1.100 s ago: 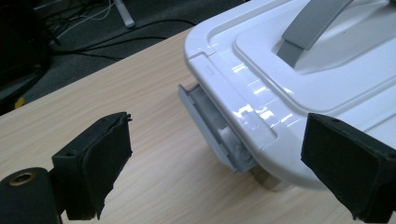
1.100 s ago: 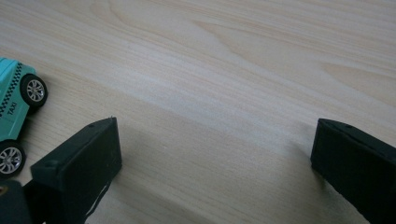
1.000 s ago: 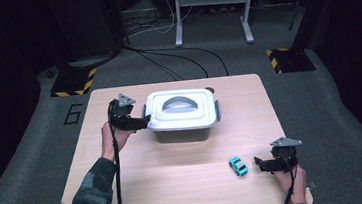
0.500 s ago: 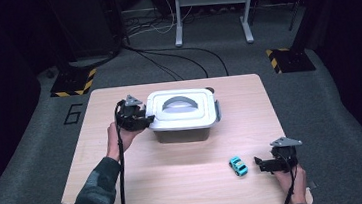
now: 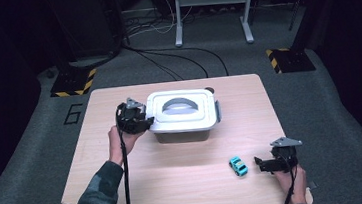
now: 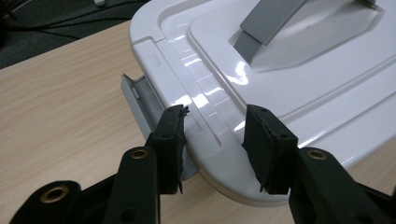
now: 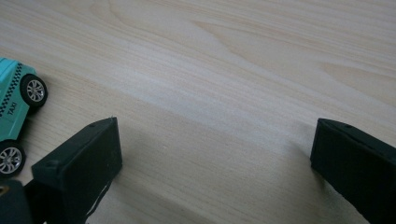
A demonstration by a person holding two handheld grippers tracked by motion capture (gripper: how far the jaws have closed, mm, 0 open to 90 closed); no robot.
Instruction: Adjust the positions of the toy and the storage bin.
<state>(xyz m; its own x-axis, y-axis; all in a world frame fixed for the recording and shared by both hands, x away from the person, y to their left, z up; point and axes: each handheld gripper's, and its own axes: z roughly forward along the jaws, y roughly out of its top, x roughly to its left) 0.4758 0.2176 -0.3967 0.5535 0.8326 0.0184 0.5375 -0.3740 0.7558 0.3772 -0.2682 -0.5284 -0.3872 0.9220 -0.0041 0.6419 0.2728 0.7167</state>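
Note:
A white lidded box [image 5: 182, 114] with a grey handle [image 5: 178, 104] stands in the middle of the wooden table [image 5: 177, 187]. My left gripper [image 5: 139, 120] is at the box's left end. In the left gripper view it [image 6: 217, 140] is open, its jaws astride the rim of the white lid [image 6: 289, 70], just beside the grey side latch [image 6: 137, 98], which hangs outward. A small teal toy taxi [image 5: 237, 166] lies at the front right. My right gripper [image 5: 261, 164] rests just right of it, wide open [image 7: 215, 149] over bare wood, with the taxi [image 7: 14, 116] outside its left jaw.
Another grey latch [image 5: 217, 111] sits on the box's right end. Beyond the table's far edge, cables [image 5: 175, 62] run over the grey floor, with a metal stand [image 5: 212, 8] and yellow-black striped blocks [image 5: 71, 82] farther off.
My left gripper has moved right, from beside the box up to its left end over the lid's rim. The right gripper and the taxi have stayed put.

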